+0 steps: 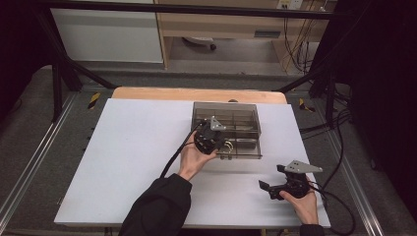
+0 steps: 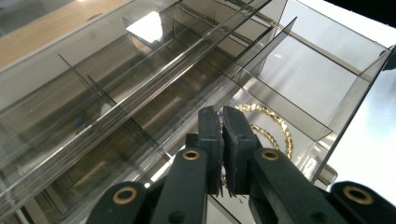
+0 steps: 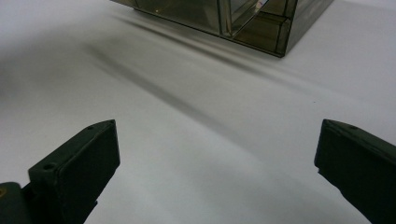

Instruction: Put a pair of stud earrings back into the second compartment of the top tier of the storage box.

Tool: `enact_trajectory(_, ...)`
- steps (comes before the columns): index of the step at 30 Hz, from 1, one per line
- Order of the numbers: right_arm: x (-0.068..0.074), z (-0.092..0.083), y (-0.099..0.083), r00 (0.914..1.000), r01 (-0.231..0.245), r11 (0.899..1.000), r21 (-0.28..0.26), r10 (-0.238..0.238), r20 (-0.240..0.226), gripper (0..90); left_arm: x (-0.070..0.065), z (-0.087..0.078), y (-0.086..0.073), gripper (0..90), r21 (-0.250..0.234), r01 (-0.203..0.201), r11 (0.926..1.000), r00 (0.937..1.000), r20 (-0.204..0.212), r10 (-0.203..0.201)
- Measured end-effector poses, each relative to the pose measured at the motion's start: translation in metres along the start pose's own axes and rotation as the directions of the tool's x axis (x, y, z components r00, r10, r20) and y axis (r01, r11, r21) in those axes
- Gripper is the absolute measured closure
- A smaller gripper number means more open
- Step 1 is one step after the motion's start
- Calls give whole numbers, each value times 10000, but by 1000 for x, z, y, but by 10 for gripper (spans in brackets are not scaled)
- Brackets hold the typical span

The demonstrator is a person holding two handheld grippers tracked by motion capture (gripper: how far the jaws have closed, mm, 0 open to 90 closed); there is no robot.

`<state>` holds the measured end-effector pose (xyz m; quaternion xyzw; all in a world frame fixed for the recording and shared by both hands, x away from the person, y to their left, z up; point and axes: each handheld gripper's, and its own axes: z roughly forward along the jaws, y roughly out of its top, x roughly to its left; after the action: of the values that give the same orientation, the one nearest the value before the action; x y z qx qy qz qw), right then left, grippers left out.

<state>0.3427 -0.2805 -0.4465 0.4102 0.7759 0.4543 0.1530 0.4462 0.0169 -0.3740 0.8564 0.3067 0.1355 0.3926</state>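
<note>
While my left claw [image 2: 223, 140] sits pressed together over the smoky divided organizer box [image 1: 248, 129], pinching a gold chain [image 2: 268, 128] lying in its near corner compartment, I see my right claw [image 3: 217, 168] spread wide, holding nothing, low over the white surface [image 1: 133, 157] nearby.

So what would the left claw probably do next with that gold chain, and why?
Probably open a little and let go: the left gripper is pinched on the gold chain, which already hangs inside a near compartment of the smoky plastic organizer box, so it looks ready to drop.
</note>
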Motion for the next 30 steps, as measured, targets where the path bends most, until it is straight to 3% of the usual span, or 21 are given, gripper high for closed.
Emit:
enact_trajectory(5, 0, 0, 0, 10000, 6, 10000, 2, -6, 16, 7, 2, -11, 0, 790, -321, 89, 9994, 9999, 142, -84)
enact_trajectory(14, 0, 0, 0, 10000, 1, 10000, -2, -1, 32, 7, 10, -54, -7, 565, -962, 107, 9953, 9999, 103, -98)
enact_trajectory(23, 0, 0, 0, 10000, -43, 10000, 16, 42, 35, 7, 29, -88, -33, 368, -1332, 230, 9908, 9997, -49, -239)
enact_trajectory(30, 0, 0, 0, 10000, -35, 10000, 33, 35, 47, 7, 42, -110, -60, 213, -1613, 400, 9861, 9978, -461, -480)
